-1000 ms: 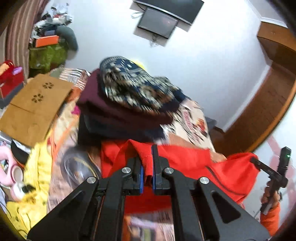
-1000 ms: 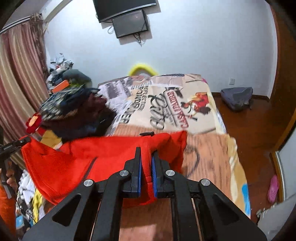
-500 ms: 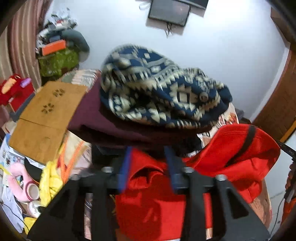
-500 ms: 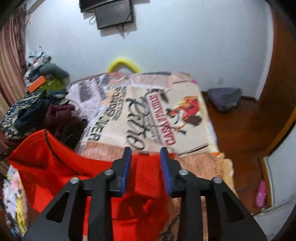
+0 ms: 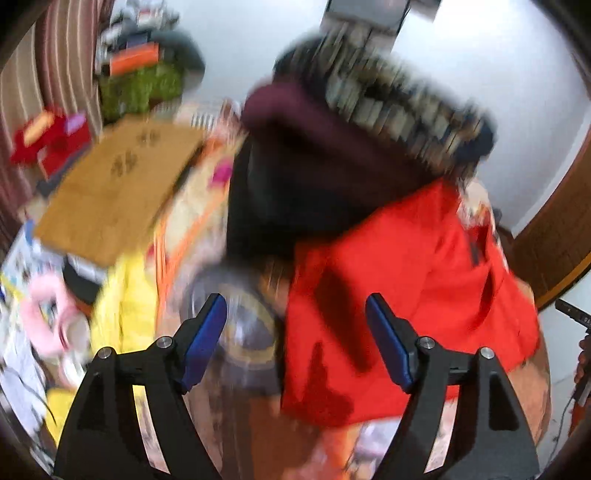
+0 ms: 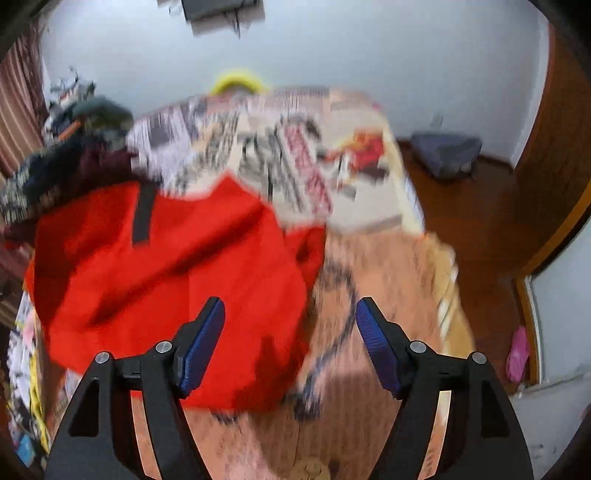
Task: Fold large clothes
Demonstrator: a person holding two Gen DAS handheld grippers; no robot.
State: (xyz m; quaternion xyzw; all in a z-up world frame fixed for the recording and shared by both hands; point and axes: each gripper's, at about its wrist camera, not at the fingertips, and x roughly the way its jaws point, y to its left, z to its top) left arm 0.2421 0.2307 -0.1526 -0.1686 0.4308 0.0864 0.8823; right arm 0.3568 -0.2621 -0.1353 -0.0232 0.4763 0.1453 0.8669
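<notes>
Grippers: left, right opening | red garment released on bed

Home bedroom, printed bedspread, striped curtain, wall-mounted screen

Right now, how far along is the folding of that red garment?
Done: the red garment lies doubled on the bed beside the clothes pile. In hand: nothing; left tongs and right tongs are opening, pads clear of cloth. Left: probably tidying and stacking it.
</notes>
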